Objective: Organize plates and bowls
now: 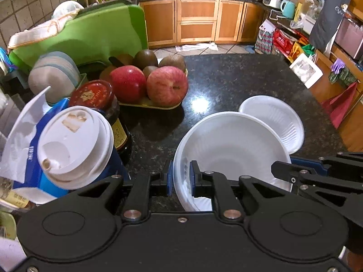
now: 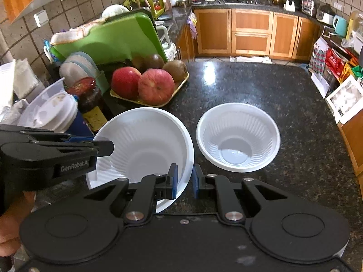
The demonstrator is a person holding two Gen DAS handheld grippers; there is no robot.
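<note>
A large white ribbed plastic bowl (image 1: 229, 145) (image 2: 145, 140) is held tilted above the dark granite counter (image 1: 226, 79) (image 2: 249, 86). My left gripper (image 1: 180, 178) is shut on its left rim, one pad inside and one outside. My right gripper (image 2: 184, 181) is shut on its right rim and also shows in the left wrist view (image 1: 292, 167). A smaller white ribbed bowl (image 1: 279, 117) (image 2: 238, 136) stands upright on the counter just right of the large one.
A yellow tray of apples and kiwis (image 1: 149, 86) (image 2: 149, 83) sits at the left. A lidded paper cup (image 1: 74, 145), a red-capped jar (image 1: 95, 95), stacked plates (image 1: 54, 74) and a green cutting board (image 1: 95, 31) crowd the left edge.
</note>
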